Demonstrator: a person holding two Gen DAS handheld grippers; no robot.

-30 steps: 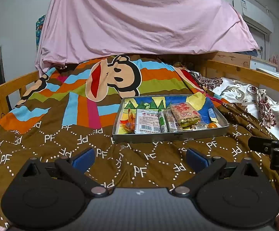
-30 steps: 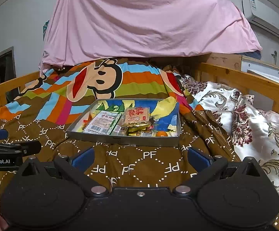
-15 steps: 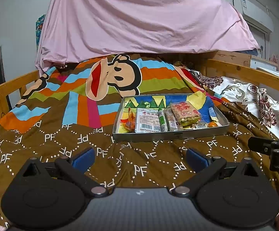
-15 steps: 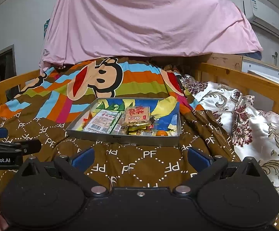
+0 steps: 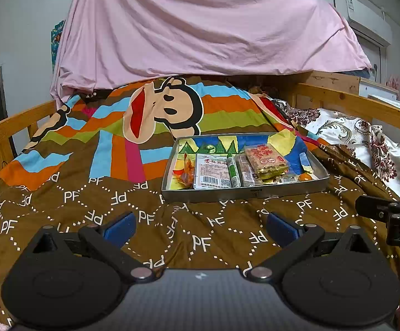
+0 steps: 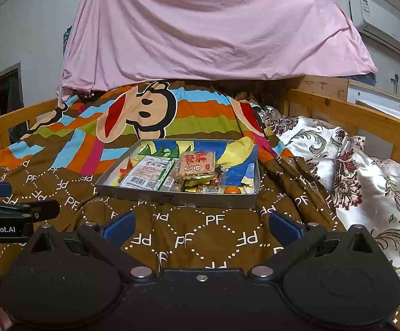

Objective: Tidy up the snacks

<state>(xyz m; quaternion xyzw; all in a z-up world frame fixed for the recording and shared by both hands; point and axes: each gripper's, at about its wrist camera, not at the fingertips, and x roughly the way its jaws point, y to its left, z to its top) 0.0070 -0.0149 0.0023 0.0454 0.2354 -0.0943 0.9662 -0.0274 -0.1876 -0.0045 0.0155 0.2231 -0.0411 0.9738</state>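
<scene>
A grey metal tray sits on the brown quilt ahead of both grippers; it also shows in the right wrist view. It holds several snack packets: a white barcode packet, a red-labelled cracker pack, a green stick and a small orange. My left gripper is open and empty, held short of the tray. My right gripper is open and empty too, also short of the tray, where the cracker pack lies.
A brown "PF" quilt with a monkey print covers the bed. Wooden rails run along both sides. A floral cover lies at the right. A pink sheet hangs behind. The right gripper's side shows at the left wrist view's edge.
Both views have tilted slightly; the tray sits a little higher in frame. The grippers stay open and nothing has been picked up.
</scene>
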